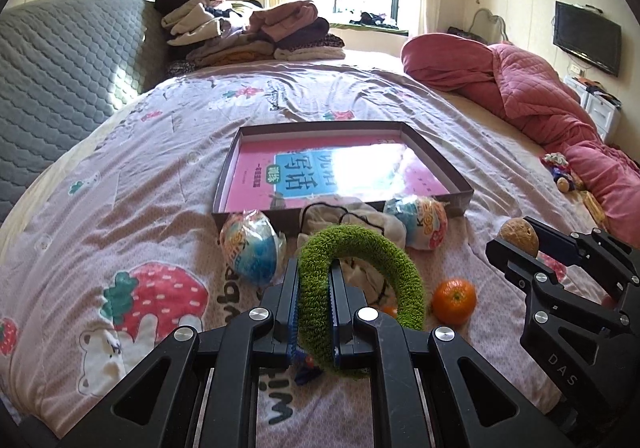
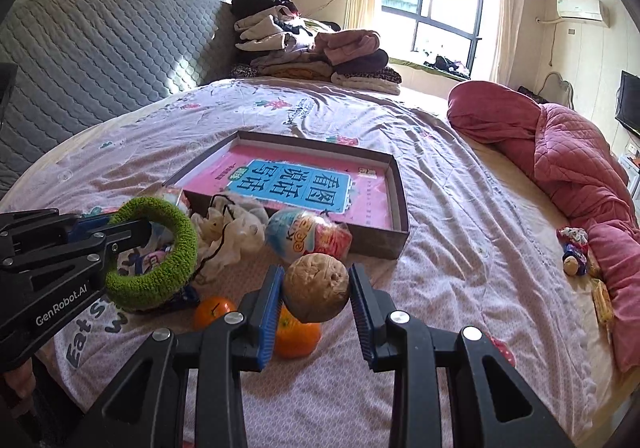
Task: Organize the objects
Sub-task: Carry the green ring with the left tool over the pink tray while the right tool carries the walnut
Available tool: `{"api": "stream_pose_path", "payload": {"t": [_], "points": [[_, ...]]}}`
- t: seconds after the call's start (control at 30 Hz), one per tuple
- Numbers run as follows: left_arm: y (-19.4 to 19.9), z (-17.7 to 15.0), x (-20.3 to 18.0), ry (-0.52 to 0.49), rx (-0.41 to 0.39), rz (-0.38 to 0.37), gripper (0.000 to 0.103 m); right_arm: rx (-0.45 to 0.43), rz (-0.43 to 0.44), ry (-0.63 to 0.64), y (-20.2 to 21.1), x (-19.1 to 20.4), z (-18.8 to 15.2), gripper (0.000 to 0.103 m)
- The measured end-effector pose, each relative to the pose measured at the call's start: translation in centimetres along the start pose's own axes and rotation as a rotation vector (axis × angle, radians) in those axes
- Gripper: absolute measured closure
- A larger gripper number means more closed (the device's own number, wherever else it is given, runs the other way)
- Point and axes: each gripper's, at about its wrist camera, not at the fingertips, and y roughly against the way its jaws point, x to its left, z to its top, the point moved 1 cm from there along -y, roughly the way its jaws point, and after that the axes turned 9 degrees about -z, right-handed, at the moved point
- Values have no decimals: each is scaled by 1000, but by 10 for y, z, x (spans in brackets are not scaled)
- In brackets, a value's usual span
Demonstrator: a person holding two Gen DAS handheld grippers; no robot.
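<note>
While both grippers hang above the bed (image 1: 160, 175), each is clamped on something. The left gripper (image 1: 314, 280) pinches a green ring (image 1: 360, 280) by its band, the ring standing upright between the pads, clear of the sheet. The right gripper (image 2: 316, 284) squeezes a brown ball (image 2: 316, 282) from both sides, lifted above an orange (image 2: 296, 336). A second orange (image 2: 214, 310) lies just beside the ring's lower edge. Beyond them a shallow box (image 1: 460, 199) holds a pink book (image 1: 328, 175); two wrapped balls (image 1: 250, 248) and a crumpled pouch (image 1: 360, 219) sit against its near wall. Folded clothes (image 1: 256, 31) are stacked at the far end, with a red quilt (image 1: 520, 87) at the right.
</note>
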Motion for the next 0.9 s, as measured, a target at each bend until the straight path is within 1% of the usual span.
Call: {"api": "stream_pose_path", "payload": {"t": [0.23, 0.53, 0.73, 0.9], "points": [[-17, 19, 8, 1, -9, 7, 91, -9, -3, -7, -17, -8, 16, 69], [-41, 43, 29, 18, -22, 12, 91, -36, 8, -12, -42, -13, 41, 69], [-58, 55, 44, 37, -19, 19, 91, -29, 18, -17, -62, -17, 54, 69], [-72, 62, 56, 49, -13, 34, 91, -13, 21, -2, -79, -13, 58, 69]]}}
